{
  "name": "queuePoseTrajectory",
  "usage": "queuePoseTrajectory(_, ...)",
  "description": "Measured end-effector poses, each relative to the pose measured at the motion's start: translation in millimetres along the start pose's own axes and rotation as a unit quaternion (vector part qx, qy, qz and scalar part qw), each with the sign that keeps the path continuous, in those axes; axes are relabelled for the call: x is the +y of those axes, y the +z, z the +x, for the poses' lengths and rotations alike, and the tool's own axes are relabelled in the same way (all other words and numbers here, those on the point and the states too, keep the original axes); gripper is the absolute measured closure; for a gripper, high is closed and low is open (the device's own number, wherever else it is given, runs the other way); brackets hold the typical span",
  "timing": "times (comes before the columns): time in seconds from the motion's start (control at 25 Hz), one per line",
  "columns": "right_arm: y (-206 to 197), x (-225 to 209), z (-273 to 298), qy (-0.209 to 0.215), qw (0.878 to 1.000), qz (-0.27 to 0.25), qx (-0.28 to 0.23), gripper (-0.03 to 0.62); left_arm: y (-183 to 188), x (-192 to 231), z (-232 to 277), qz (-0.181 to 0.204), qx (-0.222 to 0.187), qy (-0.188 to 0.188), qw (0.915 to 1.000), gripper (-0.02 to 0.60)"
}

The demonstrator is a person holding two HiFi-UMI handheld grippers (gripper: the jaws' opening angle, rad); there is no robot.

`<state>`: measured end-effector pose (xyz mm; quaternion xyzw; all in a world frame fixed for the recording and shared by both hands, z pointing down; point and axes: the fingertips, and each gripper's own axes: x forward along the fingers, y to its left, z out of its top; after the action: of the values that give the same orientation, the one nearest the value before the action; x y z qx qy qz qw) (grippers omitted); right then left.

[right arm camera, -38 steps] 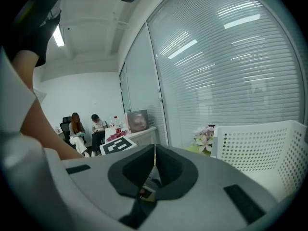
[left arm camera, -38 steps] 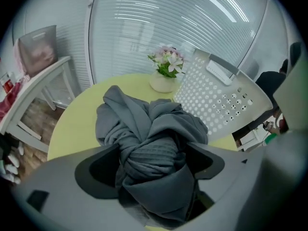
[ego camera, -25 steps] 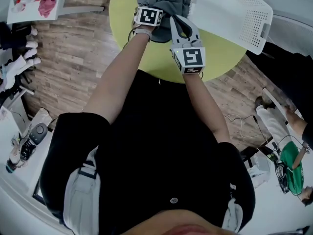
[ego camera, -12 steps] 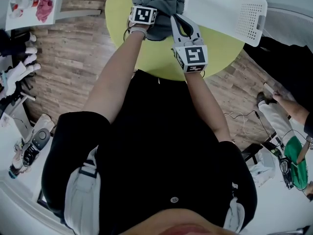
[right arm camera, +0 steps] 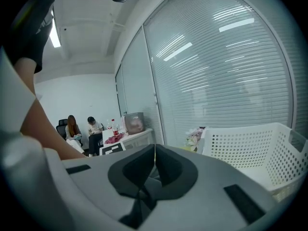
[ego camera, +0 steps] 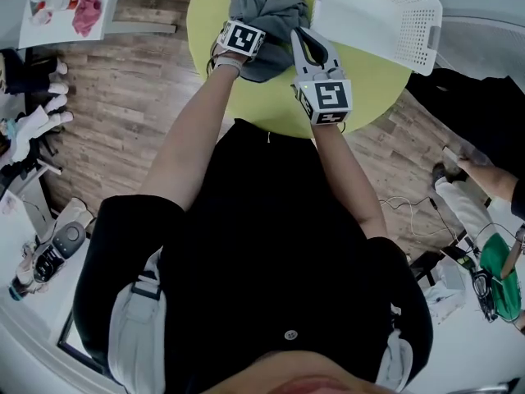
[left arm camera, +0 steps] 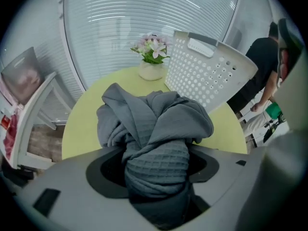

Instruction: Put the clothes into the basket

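Over on the round yellow table [ego camera: 371, 89], the crumpled grey waffle-knit garment [left arm camera: 155, 124] isn't in the white perforated plastic basket [ego camera: 377, 13] beside it yet, with the left gripper [left arm camera: 156, 177] jaws closing around it and the right gripper [right arm camera: 154, 163] jaws together on nothing.

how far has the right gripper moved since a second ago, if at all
No, hardly at all. The right gripper sits over the near edge of the table, tips beside the cloth, the same as before.
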<state>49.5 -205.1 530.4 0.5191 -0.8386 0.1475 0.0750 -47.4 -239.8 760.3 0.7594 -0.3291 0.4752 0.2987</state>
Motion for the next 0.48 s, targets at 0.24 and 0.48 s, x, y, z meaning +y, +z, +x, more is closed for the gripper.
queuePoseTrajectory(0.24,13,19,-9,0.000,1.000,-0.008,-0.007,0.569,-14,1,-40,0.085,0.005,0.006,0.9963,0.255)
queuePoseTrajectory(0.48,25,41,-14,0.007,1.000,-0.022,-0.010,0.568,-33,-7,-81,0.128,0.026,-0.030,0.9910,0.255)
